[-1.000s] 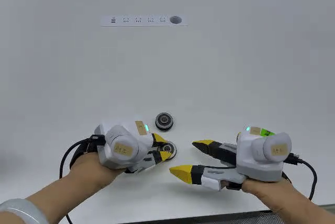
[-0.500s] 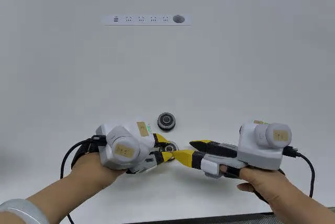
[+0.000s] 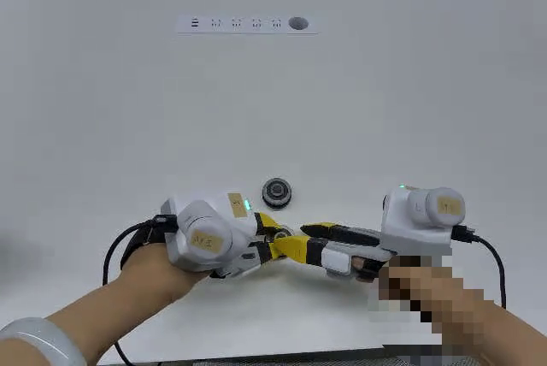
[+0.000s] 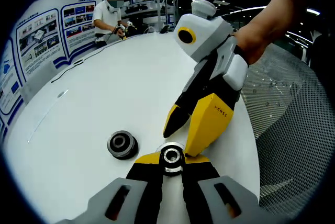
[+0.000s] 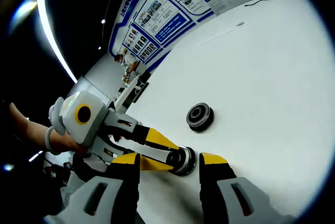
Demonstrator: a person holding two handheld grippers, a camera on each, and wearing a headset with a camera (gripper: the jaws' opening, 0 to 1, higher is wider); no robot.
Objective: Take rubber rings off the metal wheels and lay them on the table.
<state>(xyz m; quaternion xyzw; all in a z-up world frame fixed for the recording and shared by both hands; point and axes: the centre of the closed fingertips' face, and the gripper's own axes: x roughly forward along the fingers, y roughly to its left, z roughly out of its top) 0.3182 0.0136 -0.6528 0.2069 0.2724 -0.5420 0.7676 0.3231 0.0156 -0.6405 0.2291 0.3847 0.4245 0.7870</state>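
Left gripper [image 4: 172, 162]: black jaws with yellow tips, rising from the bottom edge, closed on either side of a small silver metal wheel [image 4: 172, 155] with a dark hub.
Right gripper [image 4: 180, 139]: white body, black and yellow jaws, reaching in from the upper right, held by a hand [image 4: 264, 28]; jaws apart, larger yellow tip right at the held wheel's rim.
Second wheel: black-rimmed round metal wheel [image 4: 122, 144], flat on the white table [image 4: 131, 82], left of the jaws, apart from them.
Background: person in a white top [image 4: 109, 17] beyond the table; blue-and-white wall posters [image 4: 47, 35] at left; grey mesh surface [image 4: 293, 130] at right.
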